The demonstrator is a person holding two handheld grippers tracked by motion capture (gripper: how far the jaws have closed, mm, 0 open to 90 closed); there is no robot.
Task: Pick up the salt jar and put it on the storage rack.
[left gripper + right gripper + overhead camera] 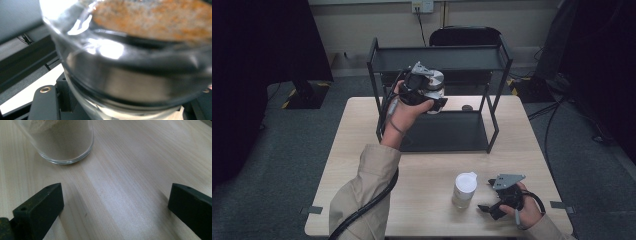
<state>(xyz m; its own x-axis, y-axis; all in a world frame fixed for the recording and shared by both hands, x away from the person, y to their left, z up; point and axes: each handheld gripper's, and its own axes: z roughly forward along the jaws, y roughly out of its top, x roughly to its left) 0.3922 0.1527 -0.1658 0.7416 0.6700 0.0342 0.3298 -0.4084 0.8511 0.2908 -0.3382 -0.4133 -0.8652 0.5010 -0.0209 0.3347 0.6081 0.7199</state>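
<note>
With the left gripper (437, 102) clamped on the metal-lidded jar (432, 85) in front of the black shelf rack (502, 60) (orange grains inside), keep it upright and clear the rack's rails, while the right gripper (488, 195) rests wide open, holding nothing, beside the white-lidded jar (463, 189).

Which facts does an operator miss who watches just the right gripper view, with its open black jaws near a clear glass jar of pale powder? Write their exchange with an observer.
Operator: Where is the left gripper?
Observer: The left gripper is held up in front of the black two-tier metal rack.
Operator: Is it holding anything?
Observer: Yes, it is shut on a clear glass jar with a silver metal lid, which holds orange-brown grains.
Operator: What tops the jar of pale powder?
Observer: A white lid.
</note>
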